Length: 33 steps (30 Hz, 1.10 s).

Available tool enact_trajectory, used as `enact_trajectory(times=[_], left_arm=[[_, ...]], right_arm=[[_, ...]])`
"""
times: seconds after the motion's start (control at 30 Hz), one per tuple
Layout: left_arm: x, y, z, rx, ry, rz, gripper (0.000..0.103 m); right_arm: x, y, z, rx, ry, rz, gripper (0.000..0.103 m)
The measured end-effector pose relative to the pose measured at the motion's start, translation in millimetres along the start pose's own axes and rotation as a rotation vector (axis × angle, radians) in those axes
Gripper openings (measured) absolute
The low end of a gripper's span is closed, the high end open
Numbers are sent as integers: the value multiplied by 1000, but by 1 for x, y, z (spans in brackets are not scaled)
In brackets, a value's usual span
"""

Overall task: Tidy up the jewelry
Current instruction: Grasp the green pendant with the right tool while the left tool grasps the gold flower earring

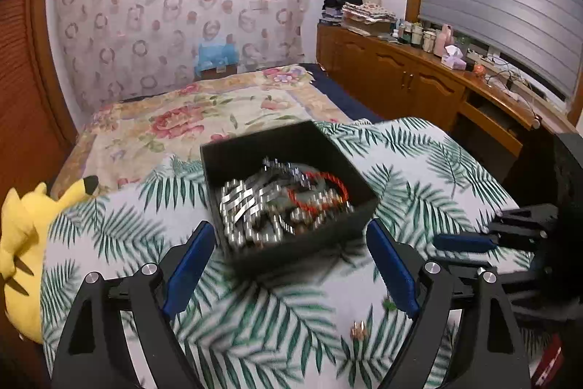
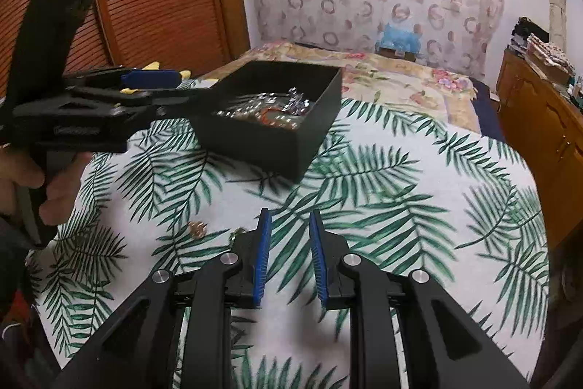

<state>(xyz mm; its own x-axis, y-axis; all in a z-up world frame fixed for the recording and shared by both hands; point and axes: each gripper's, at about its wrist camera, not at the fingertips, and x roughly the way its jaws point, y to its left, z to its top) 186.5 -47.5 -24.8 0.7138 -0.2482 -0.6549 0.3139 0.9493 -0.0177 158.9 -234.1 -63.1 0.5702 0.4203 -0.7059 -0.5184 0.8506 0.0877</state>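
A black box (image 1: 288,185) heaped with silver chains (image 1: 247,206) and a red bracelet (image 1: 320,192) sits on the palm-print tabletop (image 2: 400,206). Near it lies a small rose-gold piece (image 2: 197,228). Left gripper (image 1: 291,265) jaws gape wide; right gripper (image 2: 289,257) jaws stand narrowly apart, empty.

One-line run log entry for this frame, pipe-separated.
left gripper: open, empty, in front of black box | right gripper: open, empty | box holds jewelry | small gold piece loose on leaf-print cloth

Box (image 1: 255,148): matt black, card-like
Bracelets (image 1: 247,206): glossy silver metal
Cord (image 1: 328,183): red, twisted
Cloth (image 1: 284,316): soft, leaf-printed fabric
Pads (image 2: 263,257): ribbed blue
Cabinets (image 1: 400,75): glossy wood
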Motion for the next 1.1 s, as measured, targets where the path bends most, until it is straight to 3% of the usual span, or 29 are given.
enact_trajectory(times=[0.07,0.37,0.73,0.77,0.83,1.1], left_arm=[[-3,0,-12,-5,7,-6,83],[-6,-1,-55,-29,55,-25,83],[-4,0,-69,-33,90,-30,83],[-4,0,-70,-33,92,-29,83],[-3,0,-72,-35,99,-32,83],[1,-8,-74,-13,121,-53,83]], right_arm=[[3,2,-3,-2,8,6,34],[20,24,-5,-57,68,32,34],[39,38,-3,-124,115,-36,34],[40,38,-3,-123,113,-38,32],[39,38,-3,-125,109,-43,17],[30,30,-2,-101,80,-32,16]])
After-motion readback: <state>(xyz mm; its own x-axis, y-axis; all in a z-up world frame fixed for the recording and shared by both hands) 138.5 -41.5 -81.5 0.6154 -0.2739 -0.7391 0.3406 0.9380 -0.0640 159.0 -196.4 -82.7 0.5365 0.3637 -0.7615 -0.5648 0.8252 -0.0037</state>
